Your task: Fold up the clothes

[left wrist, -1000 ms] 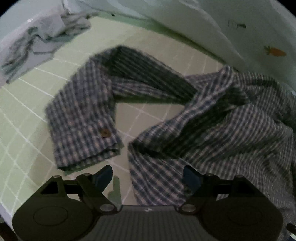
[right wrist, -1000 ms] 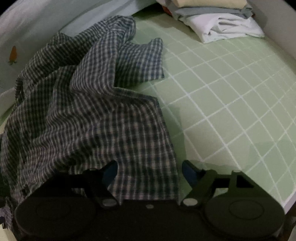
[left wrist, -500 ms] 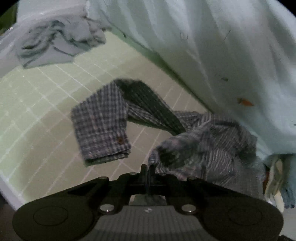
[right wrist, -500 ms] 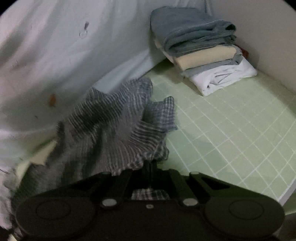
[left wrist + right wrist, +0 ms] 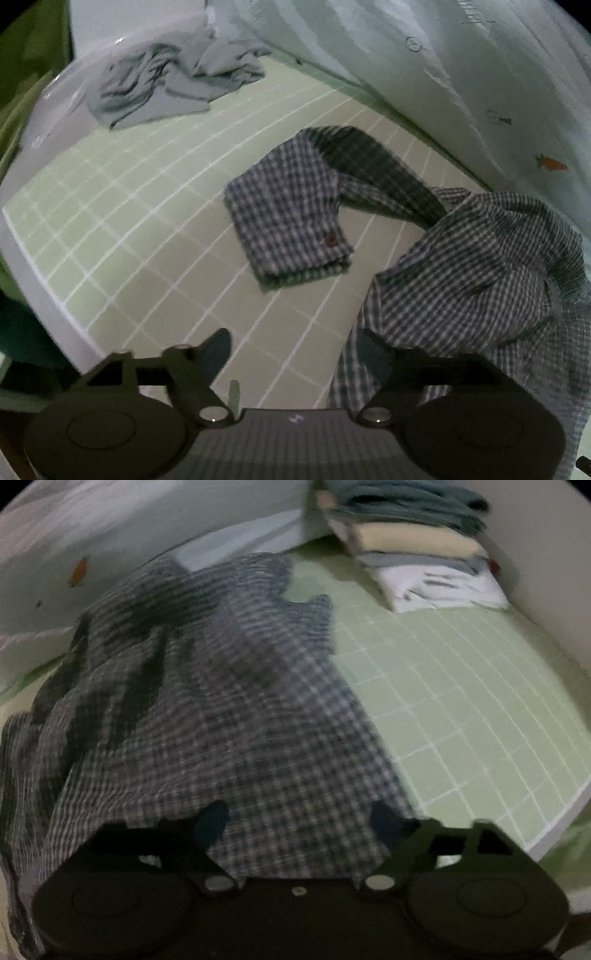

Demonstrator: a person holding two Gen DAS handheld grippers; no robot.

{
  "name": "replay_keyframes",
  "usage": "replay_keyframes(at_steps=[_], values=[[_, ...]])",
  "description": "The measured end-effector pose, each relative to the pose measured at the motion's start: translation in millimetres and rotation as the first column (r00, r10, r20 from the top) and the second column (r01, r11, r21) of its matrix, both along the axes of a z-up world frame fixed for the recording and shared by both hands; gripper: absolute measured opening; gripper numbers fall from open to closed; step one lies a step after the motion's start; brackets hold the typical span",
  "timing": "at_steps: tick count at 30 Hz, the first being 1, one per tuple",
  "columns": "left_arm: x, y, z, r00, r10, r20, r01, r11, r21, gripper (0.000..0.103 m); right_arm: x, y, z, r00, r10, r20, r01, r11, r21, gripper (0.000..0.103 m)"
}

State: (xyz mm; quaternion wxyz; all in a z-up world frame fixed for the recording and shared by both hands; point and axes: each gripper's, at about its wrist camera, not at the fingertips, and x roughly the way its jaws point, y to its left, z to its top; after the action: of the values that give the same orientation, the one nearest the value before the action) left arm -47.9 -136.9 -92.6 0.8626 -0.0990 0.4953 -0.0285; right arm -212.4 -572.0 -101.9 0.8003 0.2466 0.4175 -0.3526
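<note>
The plaid shirt (image 5: 476,266) lay crumpled on the green grid mat (image 5: 122,221), bunched against the pale sheet (image 5: 424,74) that hung behind the mat. One sleeve (image 5: 291,210) stretched away from the bulk of the shirt and lay flat on the mat, its cuff button (image 5: 331,240) facing up.

The left gripper (image 5: 295,350) was spread wide and held nothing. Its left finger stood over bare mat; its right finger sat at the shirt's near hem, and whether it touched the cloth could not be told.

The right gripper (image 5: 299,823) was also spread wide and empty, both fingers (image 5: 212,823) low over the shirt (image 5: 207,709), close to its near edge. This view was blurred.

A loose grey garment (image 5: 166,85) lay heaped at the far end of the mat from the shirt, well apart from it. On the shirt's other side, a folded stack (image 5: 413,550) sat in the mat's far corner.
</note>
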Motion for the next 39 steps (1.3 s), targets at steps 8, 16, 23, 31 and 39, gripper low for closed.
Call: replay_keyframes(at_steps=[8,16,23,31,39], values=[[17,5,-1,0.994,-0.106,-0.003,0.106,0.991,0.084,0.096,53,46,-28,0.987,0.154,-0.041,-0.150,0.985,0.084,0.103],[72,43,3,0.992,-0.126,-0.017,0.127,0.985,0.116,0.097,99,75,-50,0.992,0.096,-0.081,-0.089,0.993,0.083,0.103],[137,49,-2,0.984,-0.180,-0.011,0.180,0.977,0.114,0.097,118,81,-56,0.993,-0.006,-0.121,0.006,1.000,-0.001,0.103],[216,23,-27,0.953,-0.299,-0.045,0.302,0.948,0.096,0.097,138,69,-58,0.988,-0.118,-0.102,0.116,0.993,-0.027,0.103],[256,0,-49,0.923,-0.383,-0.046,0.385,0.919,0.083,0.039,145,61,-57,0.981,-0.142,-0.135,0.145,0.989,0.012,0.103]])
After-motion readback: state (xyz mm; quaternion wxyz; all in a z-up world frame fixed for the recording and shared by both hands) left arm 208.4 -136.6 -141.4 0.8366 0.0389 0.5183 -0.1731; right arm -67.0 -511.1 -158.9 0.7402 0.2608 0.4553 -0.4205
